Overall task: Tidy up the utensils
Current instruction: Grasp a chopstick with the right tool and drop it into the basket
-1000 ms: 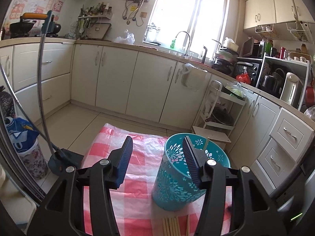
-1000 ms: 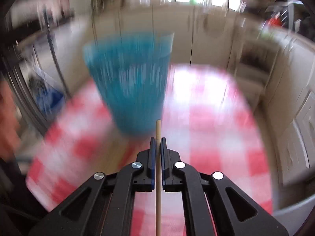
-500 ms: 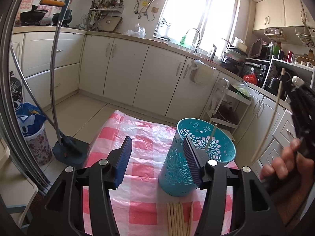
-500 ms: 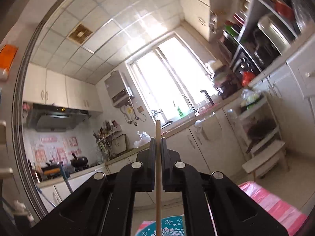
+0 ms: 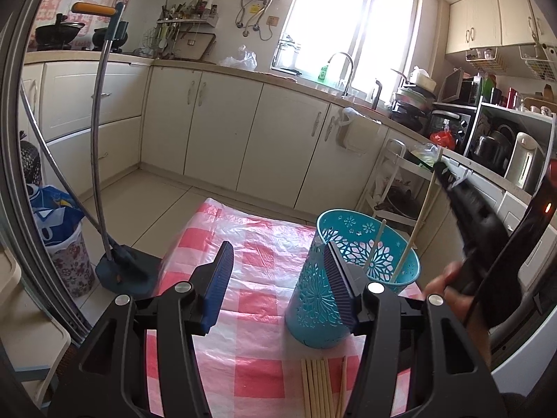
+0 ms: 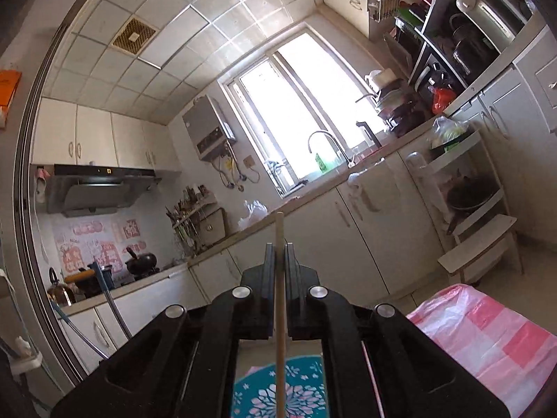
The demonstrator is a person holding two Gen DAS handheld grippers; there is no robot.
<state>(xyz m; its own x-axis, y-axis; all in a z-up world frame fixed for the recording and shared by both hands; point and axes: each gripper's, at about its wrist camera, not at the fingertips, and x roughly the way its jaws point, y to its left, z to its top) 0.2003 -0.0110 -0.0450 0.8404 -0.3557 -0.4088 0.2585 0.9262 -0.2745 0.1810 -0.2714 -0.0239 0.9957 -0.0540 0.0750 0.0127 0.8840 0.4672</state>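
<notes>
Wooden chopstick (image 6: 280, 278) clamped in level right gripper (image 6: 279, 244) over teal holder (image 5: 351, 275).

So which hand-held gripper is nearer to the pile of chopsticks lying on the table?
Left. The left hand-held gripper hovers open just above the loose chopsticks. The right hand-held gripper is higher, over the blue holder, shut on one chopstick.

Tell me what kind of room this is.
A home kitchen, most likely: cream cabinets run under a counter with a faucet by the window, a wok sits on the stove, and a range hood hangs above it.
</notes>
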